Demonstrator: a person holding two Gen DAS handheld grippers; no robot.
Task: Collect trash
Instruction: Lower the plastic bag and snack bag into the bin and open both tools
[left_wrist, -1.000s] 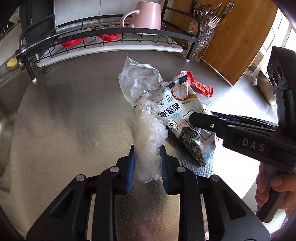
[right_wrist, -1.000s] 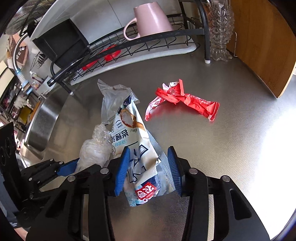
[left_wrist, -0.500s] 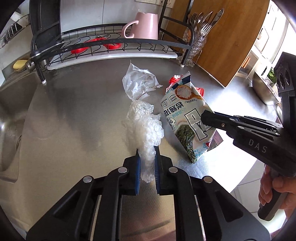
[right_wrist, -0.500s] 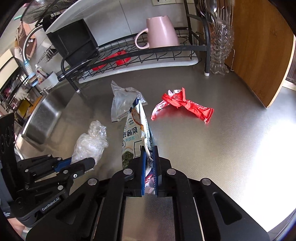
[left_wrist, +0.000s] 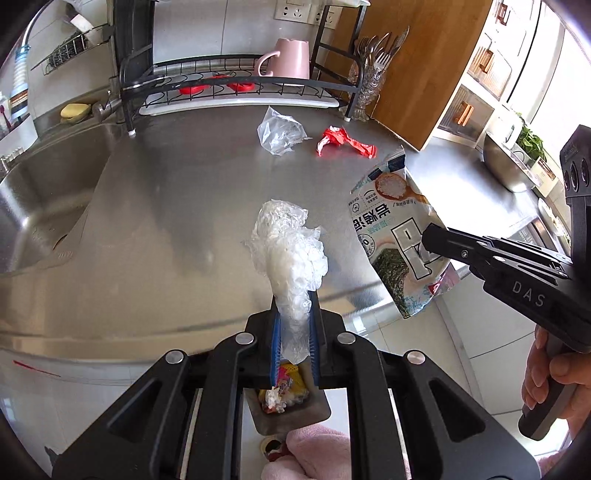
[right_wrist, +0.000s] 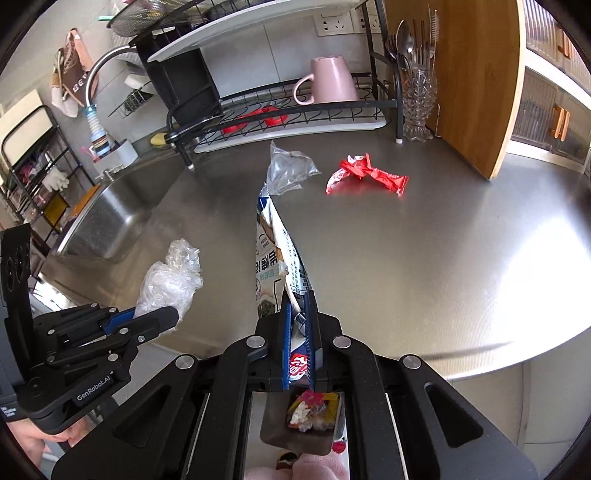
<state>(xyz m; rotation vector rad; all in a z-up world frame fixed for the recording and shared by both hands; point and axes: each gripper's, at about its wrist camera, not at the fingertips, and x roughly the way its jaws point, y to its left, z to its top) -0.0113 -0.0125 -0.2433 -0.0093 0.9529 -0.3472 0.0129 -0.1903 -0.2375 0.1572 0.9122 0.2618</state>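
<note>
the left tool (left_wrist: 293, 334) is squeezed tight on a crumpled clear wrap (left_wrist: 290, 254). the right tool (right_wrist: 298, 341) pinches a seaweed packet (right_wrist: 279, 266) above the bench (right_wrist: 424, 251) edge. only the left view shows the packet's front; both show a bin (right_wrist: 280, 424) below.

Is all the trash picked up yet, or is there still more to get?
Not yet. Some trash already sits in the bin below the counter edge. In hand: the left gripper pinches a crumpled plastic wrap, and the right gripper pinches a seaweed snack bag. Left on the counter: a clear plastic bag and a red wrapper.
</note>
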